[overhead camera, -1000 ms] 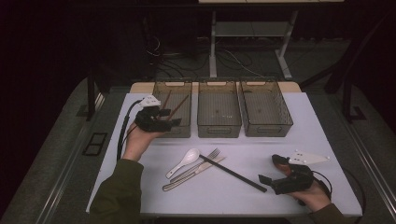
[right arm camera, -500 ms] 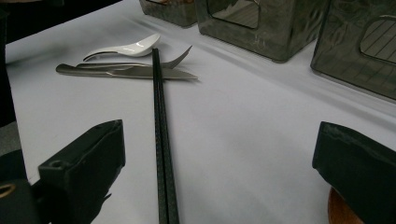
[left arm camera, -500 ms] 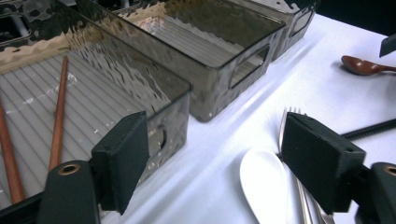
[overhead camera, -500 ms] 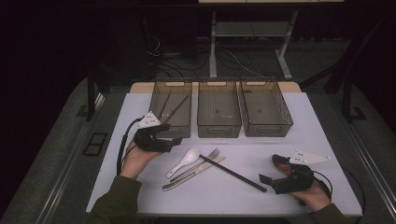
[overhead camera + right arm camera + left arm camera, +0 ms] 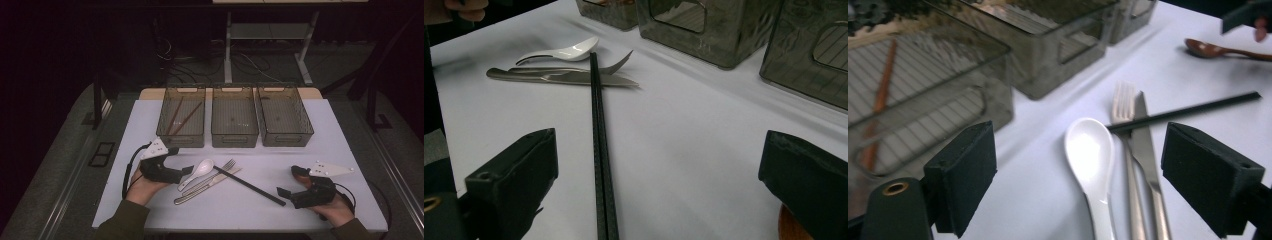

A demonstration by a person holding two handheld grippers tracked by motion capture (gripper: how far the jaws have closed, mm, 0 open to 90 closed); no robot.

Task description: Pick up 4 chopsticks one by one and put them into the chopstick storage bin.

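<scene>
My left gripper (image 5: 186,170), jaws just widened and empty, sits near the table's (image 5: 320,130) front-left edge, facing the white spoon (image 5: 1090,155); my right gripper (image 5: 289,182) rests open.

We see the spoon (image 5: 1093,165), fork (image 5: 1124,130) and knife (image 5: 1148,165) cut off at the bottom edge in the left gripper view, handles out of frame. A brown spoon (image 5: 1220,49) runs off the right edge there, w/ its bowl partly behind the other gripper. The chopstick (image 5: 600,150) leaves the right gripper view at the bottom edge. A brown round thing (image 5: 796,225) at that view's bottom right is mostly behind the jaw; we can't tell what it is. High view: sticks in the left bin (image 5: 181,136) are dim thru the tinted wall, count unclear.
</scene>
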